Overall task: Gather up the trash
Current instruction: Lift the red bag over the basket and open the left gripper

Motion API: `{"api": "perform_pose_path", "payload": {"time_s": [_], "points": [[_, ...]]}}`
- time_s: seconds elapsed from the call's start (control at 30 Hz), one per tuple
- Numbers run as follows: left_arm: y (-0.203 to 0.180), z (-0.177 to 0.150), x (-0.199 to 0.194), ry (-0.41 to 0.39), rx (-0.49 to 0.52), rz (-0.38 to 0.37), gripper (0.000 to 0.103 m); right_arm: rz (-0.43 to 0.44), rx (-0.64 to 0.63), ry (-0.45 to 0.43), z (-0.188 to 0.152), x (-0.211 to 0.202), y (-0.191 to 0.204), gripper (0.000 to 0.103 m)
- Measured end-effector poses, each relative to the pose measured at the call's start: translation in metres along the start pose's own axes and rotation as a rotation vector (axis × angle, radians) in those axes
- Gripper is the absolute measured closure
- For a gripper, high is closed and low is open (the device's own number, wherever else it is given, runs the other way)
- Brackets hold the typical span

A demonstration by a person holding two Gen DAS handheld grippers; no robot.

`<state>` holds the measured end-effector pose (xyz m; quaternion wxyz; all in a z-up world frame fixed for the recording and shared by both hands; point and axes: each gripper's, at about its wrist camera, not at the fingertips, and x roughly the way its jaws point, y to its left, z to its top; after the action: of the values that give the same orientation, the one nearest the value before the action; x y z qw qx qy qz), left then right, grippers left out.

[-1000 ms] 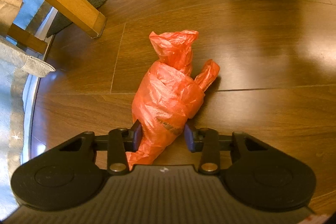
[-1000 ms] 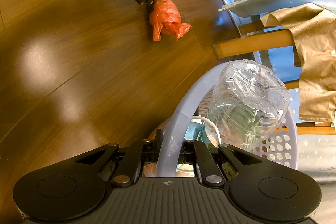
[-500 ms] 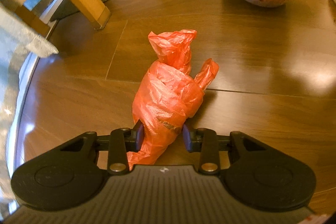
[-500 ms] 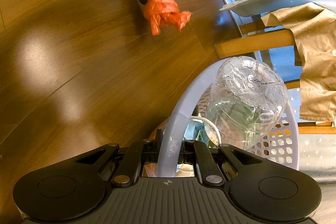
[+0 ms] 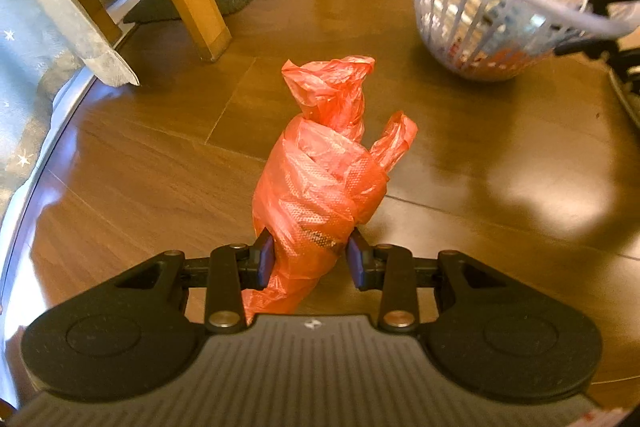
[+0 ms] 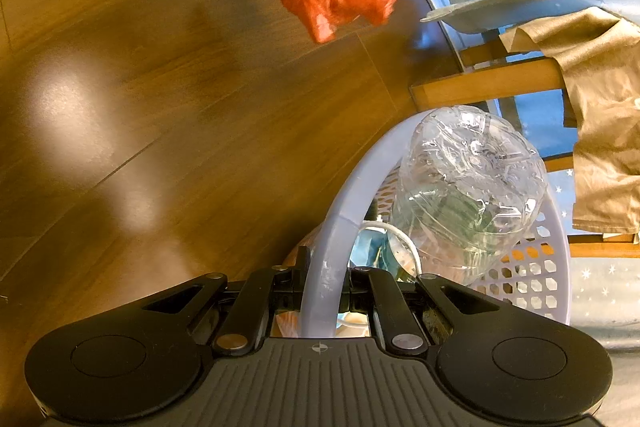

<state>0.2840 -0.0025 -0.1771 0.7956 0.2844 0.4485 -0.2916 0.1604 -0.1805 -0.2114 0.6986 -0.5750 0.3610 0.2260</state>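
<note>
Left gripper (image 5: 310,259) clamped on orange bag (image 5: 324,183), lifted beside basket (image 6: 344,211) (bottle (image 6: 468,187) inside); right gripper (image 6: 322,287) pinched on basket's rim.

Crinkly thin orange plastic bag (image 5: 324,179), glossy wood-look floor (image 5: 500,155), white perforated plastic basket (image 5: 480,11), clear crumpled plastic bottle (image 6: 468,183), matt blk tongs (image 5: 311,259)

Left hand-held gripper (image 5: 310,259), angled steeply downward, pads clamped on a crumpled orange bag (image 5: 320,187) held clear of the floor; right hand-held gripper (image 6: 322,287), angled downward, jaws pinched tight on a basket rim (image 6: 320,291).
</note>
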Motion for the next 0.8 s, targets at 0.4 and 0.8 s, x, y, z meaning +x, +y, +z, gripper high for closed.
{"api": "perform_pose_path", "payload": {"time_s": [0.4, 0.8], "points": [[0.001, 0.013, -0.049, -0.041, -0.041, -0.003, 0.071, 0.013, -0.003, -0.012, 0.001, -0.006, 0.004, 0.098], [-0.016, 0.039, -0.074, -0.083, 0.021, -0.032, 0.071, 0.018, -0.008, -0.022, -0.002, -0.013, 0.011, 0.098]]}}
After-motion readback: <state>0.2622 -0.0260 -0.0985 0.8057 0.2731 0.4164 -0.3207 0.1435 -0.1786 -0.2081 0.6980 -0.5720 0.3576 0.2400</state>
